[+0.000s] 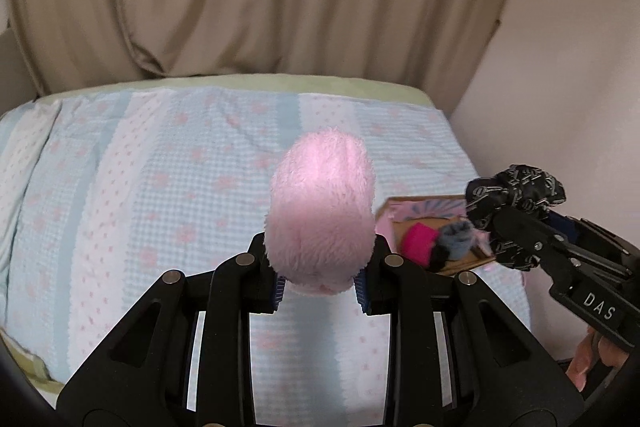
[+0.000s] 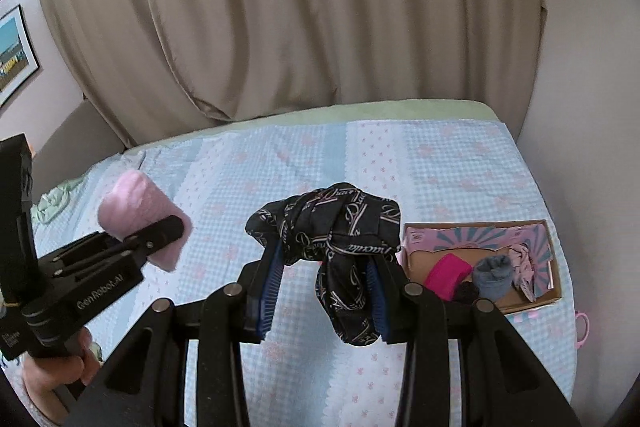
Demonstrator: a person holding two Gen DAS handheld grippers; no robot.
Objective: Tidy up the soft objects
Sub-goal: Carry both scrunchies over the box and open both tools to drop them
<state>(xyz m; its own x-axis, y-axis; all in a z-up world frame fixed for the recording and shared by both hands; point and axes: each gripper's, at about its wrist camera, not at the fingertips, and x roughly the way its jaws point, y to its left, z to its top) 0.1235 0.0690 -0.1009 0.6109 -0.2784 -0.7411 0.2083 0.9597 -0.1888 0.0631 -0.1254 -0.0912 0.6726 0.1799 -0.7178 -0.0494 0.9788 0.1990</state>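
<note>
My left gripper (image 1: 320, 281) is shut on a fluffy pink sock roll (image 1: 322, 211) and holds it above the bed; it also shows in the right wrist view (image 2: 138, 215). My right gripper (image 2: 326, 275) is shut on a black patterned cloth (image 2: 340, 227), held above the bed; it also shows in the left wrist view (image 1: 516, 195). A cardboard box (image 2: 548, 301) lies at the bed's right side, holding a magenta roll (image 2: 448, 275), a grey-blue sock (image 2: 494, 277), a dark item (image 2: 466, 293) and a pale patterned cloth (image 2: 524, 267).
The bed has a light blue and white checked cover (image 2: 280, 171) with pink flowers. A beige curtain (image 2: 300, 7) hangs behind it. A wall (image 2: 580, 107) runs along the right. A pale green cloth (image 2: 52, 203) lies at the far left.
</note>
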